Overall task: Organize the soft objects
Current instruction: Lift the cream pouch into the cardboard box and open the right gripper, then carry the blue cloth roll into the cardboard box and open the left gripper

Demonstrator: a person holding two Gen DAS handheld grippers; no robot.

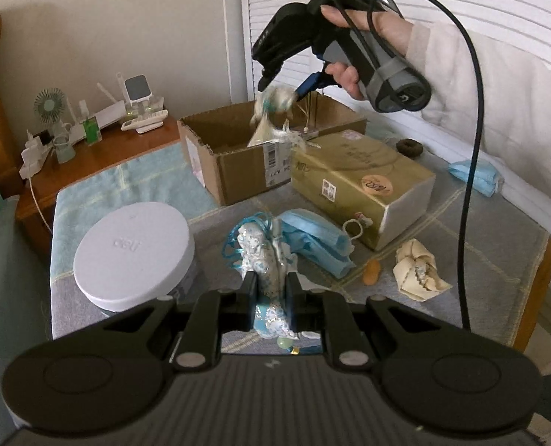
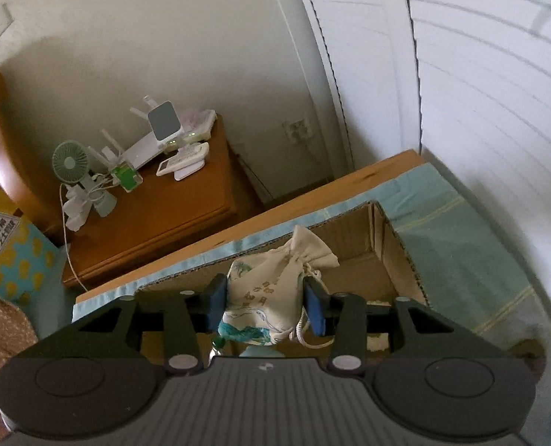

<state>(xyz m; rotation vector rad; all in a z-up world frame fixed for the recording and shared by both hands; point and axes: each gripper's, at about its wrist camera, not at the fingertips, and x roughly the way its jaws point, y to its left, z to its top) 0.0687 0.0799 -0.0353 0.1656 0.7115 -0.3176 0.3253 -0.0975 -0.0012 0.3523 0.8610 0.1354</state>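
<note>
My left gripper (image 1: 271,291) is shut on a blue-and-white embroidered pouch (image 1: 262,256) with blue cord, held just above the table. My right gripper (image 2: 266,299) is shut on a cream drawstring pouch (image 2: 275,278) with printed pattern, held over the open cardboard box (image 2: 386,245). In the left wrist view the right gripper (image 1: 275,93) hangs above that box (image 1: 238,163) with the cream pouch (image 1: 271,115) dangling, blurred. Blue face masks (image 1: 312,241) lie right of my left gripper. A crumpled cream pouch (image 1: 418,269) lies farther right.
A white round lid (image 1: 134,256) stands left of the left gripper. A gold box (image 1: 364,182) sits beside the cardboard box. Another blue mask (image 1: 474,173) and a dark ring (image 1: 409,146) lie at far right. A nightstand (image 1: 126,148) holds gadgets. A small orange item (image 1: 372,271) lies nearby.
</note>
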